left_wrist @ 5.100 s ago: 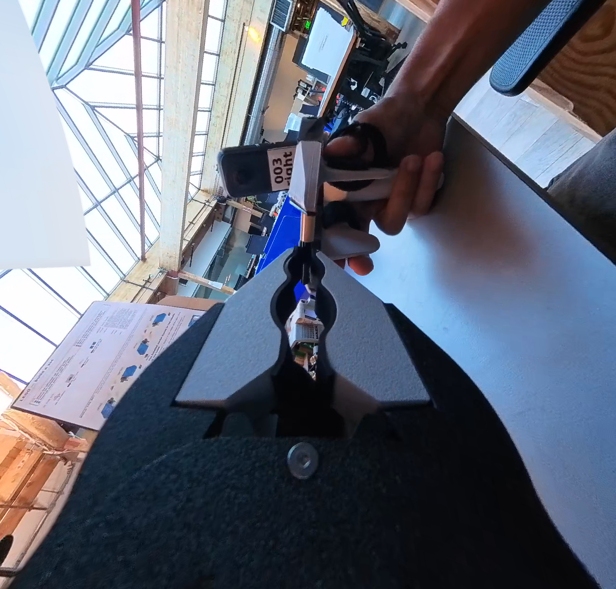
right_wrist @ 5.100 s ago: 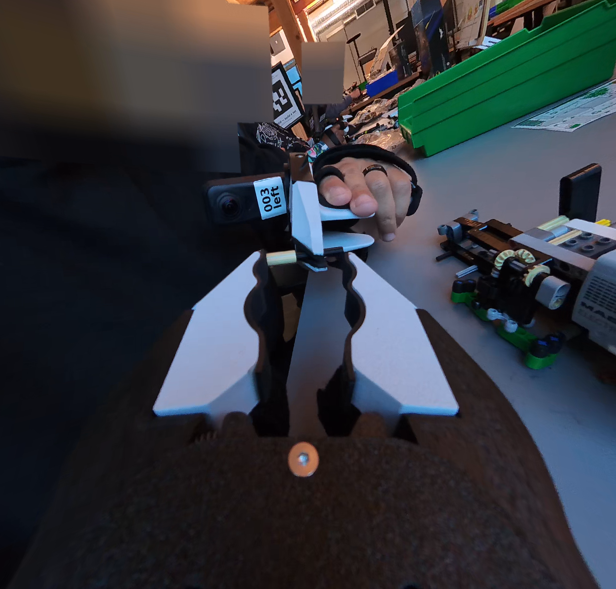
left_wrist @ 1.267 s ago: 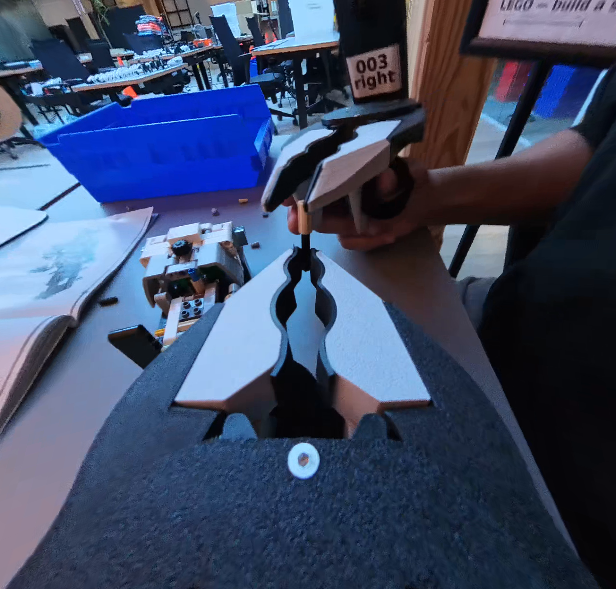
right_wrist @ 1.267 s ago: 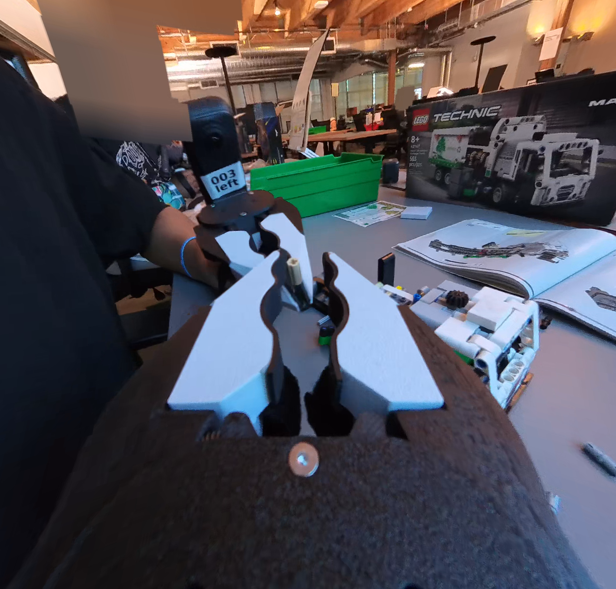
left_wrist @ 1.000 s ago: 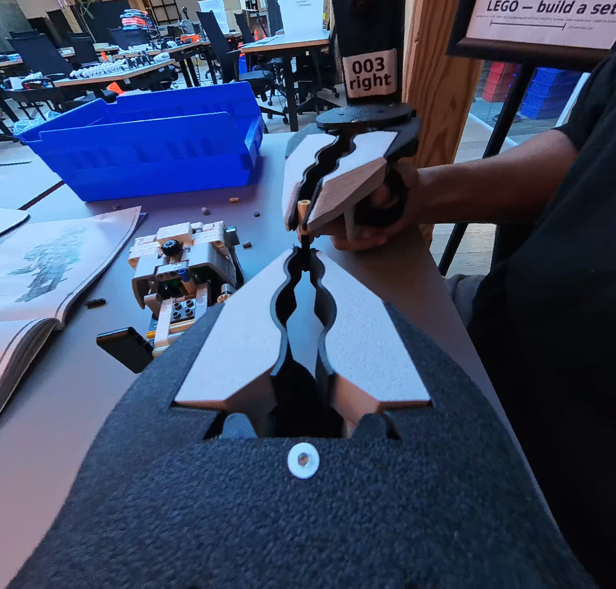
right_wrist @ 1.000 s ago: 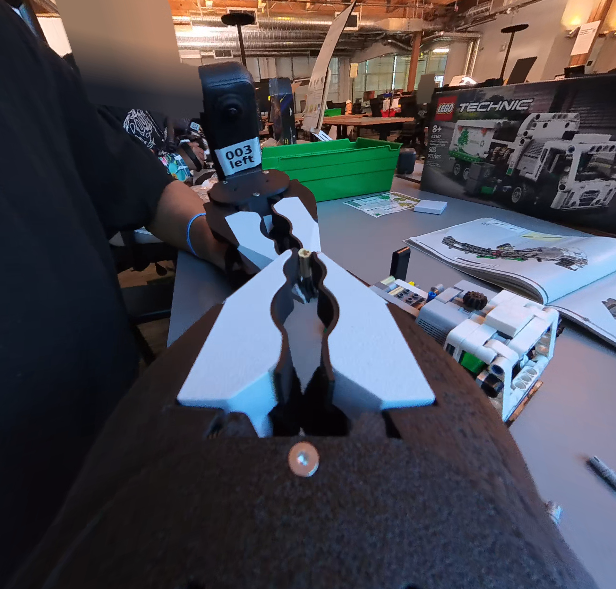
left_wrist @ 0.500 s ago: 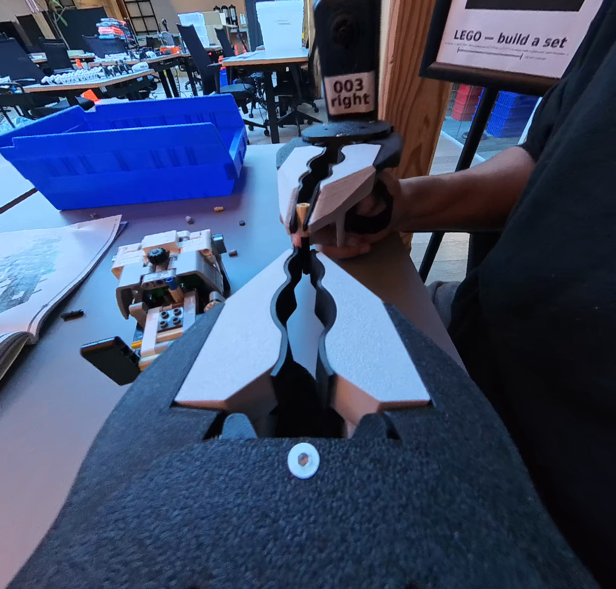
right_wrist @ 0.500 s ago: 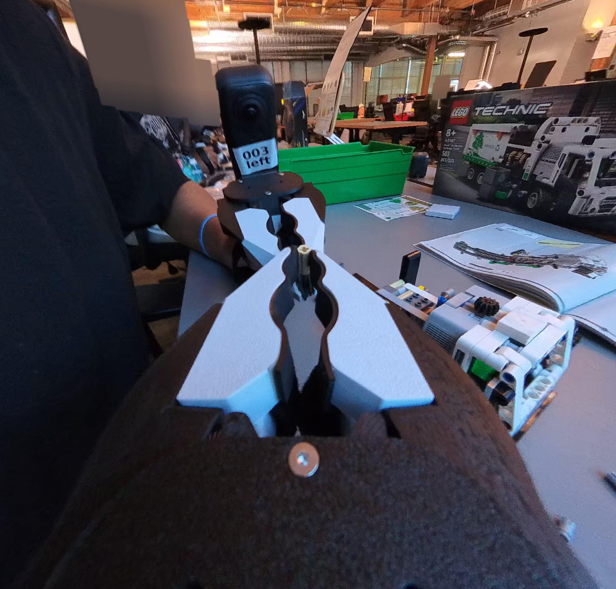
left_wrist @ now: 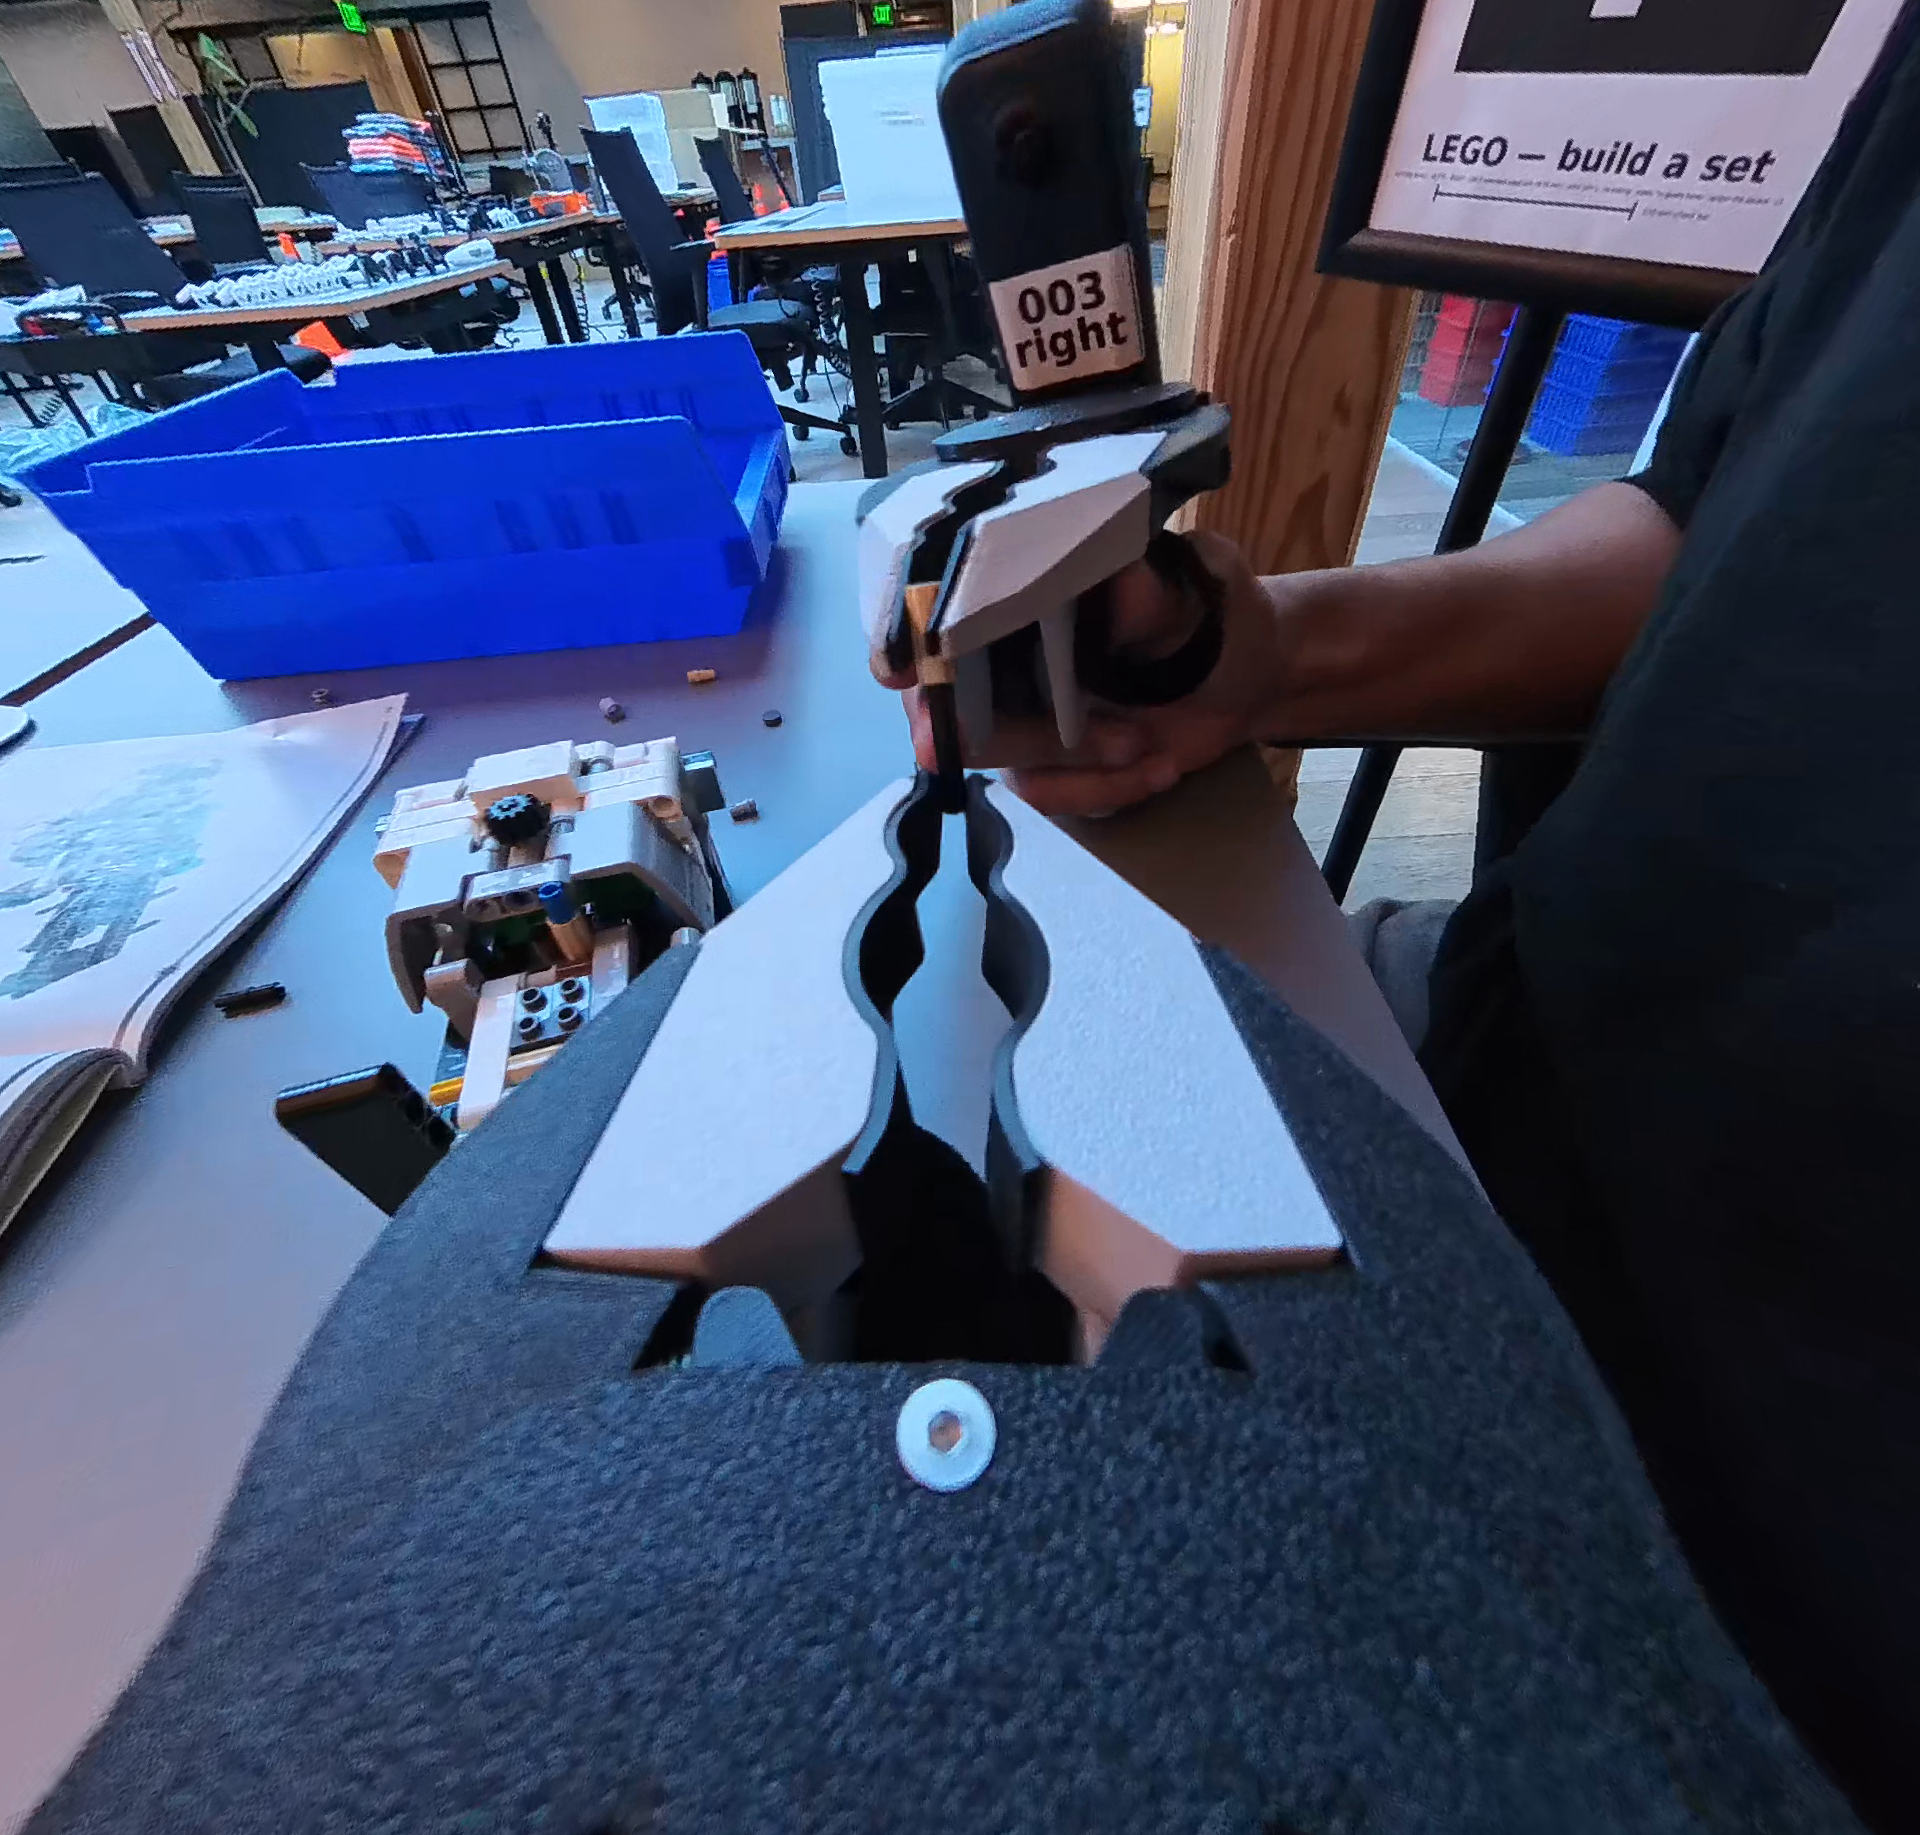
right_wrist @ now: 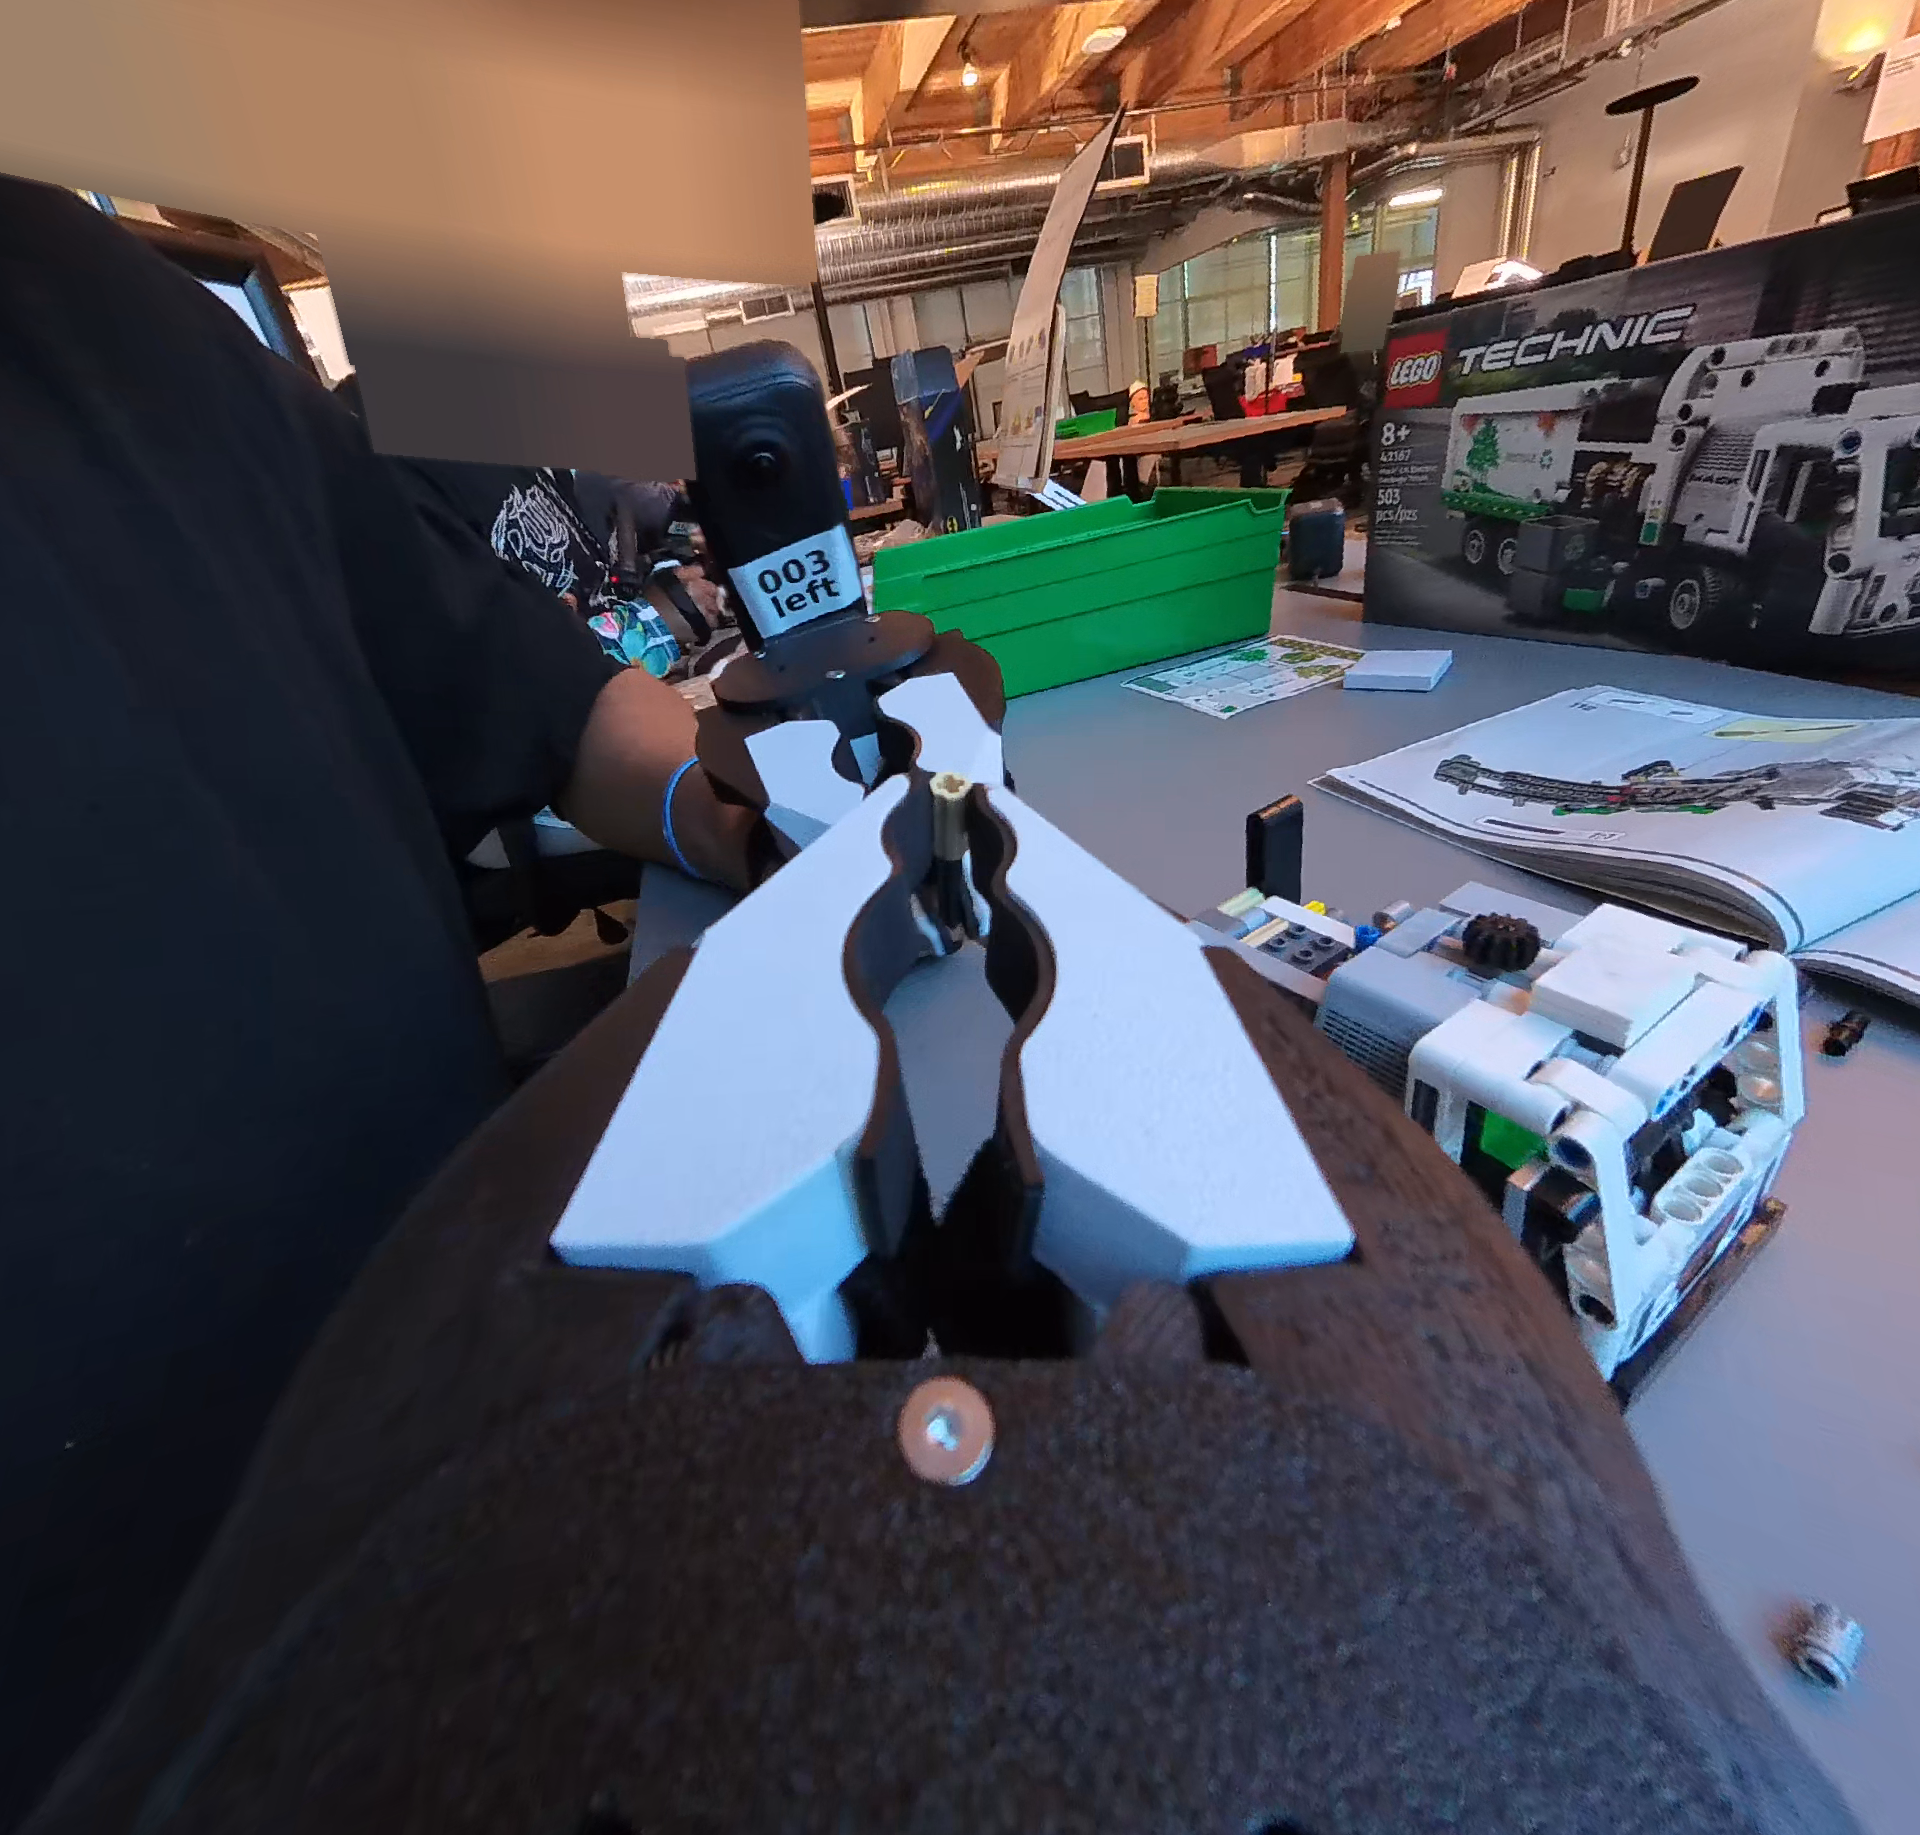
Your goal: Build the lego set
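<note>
My left gripper (left_wrist: pixel 945 798) is shut on the lower end of a thin black axle (left_wrist: pixel 943 736). My right gripper (right_wrist: pixel 951 798) faces it tip to tip and is shut on a tan sleeve (right_wrist: pixel 948 809) that sits on the same axle (right_wrist: pixel 954 897). In the left wrist view the right gripper (left_wrist: pixel 935 642) is just above and beyond my tips, with the tan sleeve (left_wrist: pixel 923 632) between its fingers. Both are held above the table edge. The partly built white and grey truck model (left_wrist: pixel 540 902) stands on the table; it also shows in the right wrist view (right_wrist: pixel 1558 1037).
An open instruction booklet (left_wrist: pixel 125 850) (right_wrist: pixel 1662 798) lies beyond the model. A black beam (left_wrist: pixel 364 1125) lies by it. A blue bin (left_wrist: pixel 416 518), a green bin (right_wrist: pixel 1081 580) and the set's box (right_wrist: pixel 1662 455) stand farther back. Small loose pieces (left_wrist: pixel 613 710) dot the table. Only a small space, under 4 cm, lies between the two pairs of fingers.
Both grippers stay shut on the axle and sleeve. The joined pair has swayed a little, and the right gripper has tilted slightly.
</note>
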`<state>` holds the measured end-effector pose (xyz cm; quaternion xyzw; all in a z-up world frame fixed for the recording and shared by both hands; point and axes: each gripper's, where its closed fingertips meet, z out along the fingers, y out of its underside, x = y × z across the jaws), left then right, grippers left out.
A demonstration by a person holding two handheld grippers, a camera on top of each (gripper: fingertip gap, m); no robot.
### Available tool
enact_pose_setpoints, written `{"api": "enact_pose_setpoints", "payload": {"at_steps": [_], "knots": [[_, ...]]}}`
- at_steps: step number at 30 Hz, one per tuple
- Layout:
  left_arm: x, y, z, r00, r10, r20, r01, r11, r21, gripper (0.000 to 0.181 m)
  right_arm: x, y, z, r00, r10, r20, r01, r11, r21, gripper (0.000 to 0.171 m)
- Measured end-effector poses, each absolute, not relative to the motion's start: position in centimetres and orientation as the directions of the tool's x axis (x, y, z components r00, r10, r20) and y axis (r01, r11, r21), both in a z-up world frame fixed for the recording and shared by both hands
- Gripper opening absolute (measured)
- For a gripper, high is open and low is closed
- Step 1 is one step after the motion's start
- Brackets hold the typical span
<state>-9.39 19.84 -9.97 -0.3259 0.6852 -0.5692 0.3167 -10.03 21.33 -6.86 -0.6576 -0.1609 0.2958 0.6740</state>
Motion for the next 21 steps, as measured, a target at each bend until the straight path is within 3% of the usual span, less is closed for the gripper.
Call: {"api": "enact_pose_setpoints", "payload": {"at_steps": [21], "knots": [[-9.67,19.62,-10.66,-0.614,-0.789,-0.025,-0.142,0.141,-0.98,0.002,-10.56,21.4,-7.84,0.784,0.609,-0.12,-0.115,-0.047,-0.992,0.006]]}}
